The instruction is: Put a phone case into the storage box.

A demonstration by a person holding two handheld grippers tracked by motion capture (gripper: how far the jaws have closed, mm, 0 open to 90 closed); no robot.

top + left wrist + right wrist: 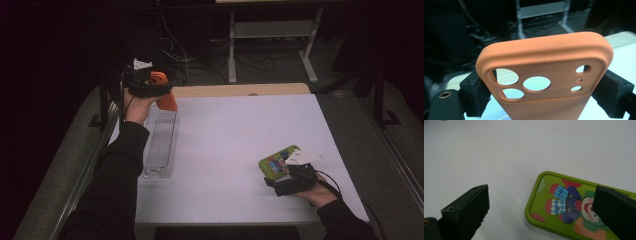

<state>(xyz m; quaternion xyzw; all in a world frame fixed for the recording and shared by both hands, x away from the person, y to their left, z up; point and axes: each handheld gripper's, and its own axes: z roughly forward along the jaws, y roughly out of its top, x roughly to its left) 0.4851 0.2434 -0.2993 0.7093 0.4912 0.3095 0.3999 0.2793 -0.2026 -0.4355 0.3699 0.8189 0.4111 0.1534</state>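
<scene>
My left gripper (159, 95) is raised over the table's far left corner and is shut on an orange phone case (165, 96). In the left gripper view the orange case (544, 75) fills the gap between the jaws, with its camera holes facing me and both pads (477, 96) pressed on its side edges. A green phone case (278, 160) with a colourful clown print lies flat at the table's right. My right gripper (280, 175) hovers at its near end, open. In the right gripper view the green case (564, 205) lies under the right jaw, apart from the left one.
A long clear plastic tray (161, 142) lies along the left edge of the white table (230, 145), just below the left gripper. A wooden strip (240, 90) runs along the far edge. Beyond it are table legs and cables on the dark floor.
</scene>
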